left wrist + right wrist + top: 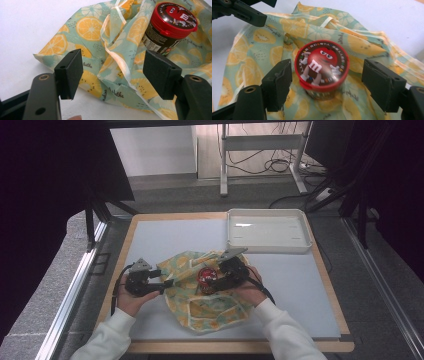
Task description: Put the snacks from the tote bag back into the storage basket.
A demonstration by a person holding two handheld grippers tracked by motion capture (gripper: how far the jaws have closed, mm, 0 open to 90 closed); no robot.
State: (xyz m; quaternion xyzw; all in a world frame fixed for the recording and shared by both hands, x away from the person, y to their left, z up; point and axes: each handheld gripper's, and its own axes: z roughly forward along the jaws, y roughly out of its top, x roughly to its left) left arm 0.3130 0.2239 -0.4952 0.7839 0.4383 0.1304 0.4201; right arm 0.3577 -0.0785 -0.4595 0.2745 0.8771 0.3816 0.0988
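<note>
High view: a person at the near edge of the table [300,290] holds a claw in each hand over a lemon-print drawstring bag [205,312] spread on the grey mat. A candy jar [205,277] with a red lid stands on the cloth near the bag's middle. The left claw [167,284] sits at the bag's nine o'clock edge, its jaws apart with a fold of cloth and the pale ribbon [117,60] between them, pads not pressing. The right claw [214,282] comes in from three o'clock, right beside the jar.

Seen from the right gripper view, the right claw [325,82] stands wide on either side of the jar [322,66], with clear gaps between both pads and the red lid; nothing is gripped. The left gripper view puts the jar [168,25] at two o'clock, beyond the open left claw [113,72], tilted on the bag [87,27]. A white tray [302,227] rests at the table's far right, at one o'clock from the bag.
</note>
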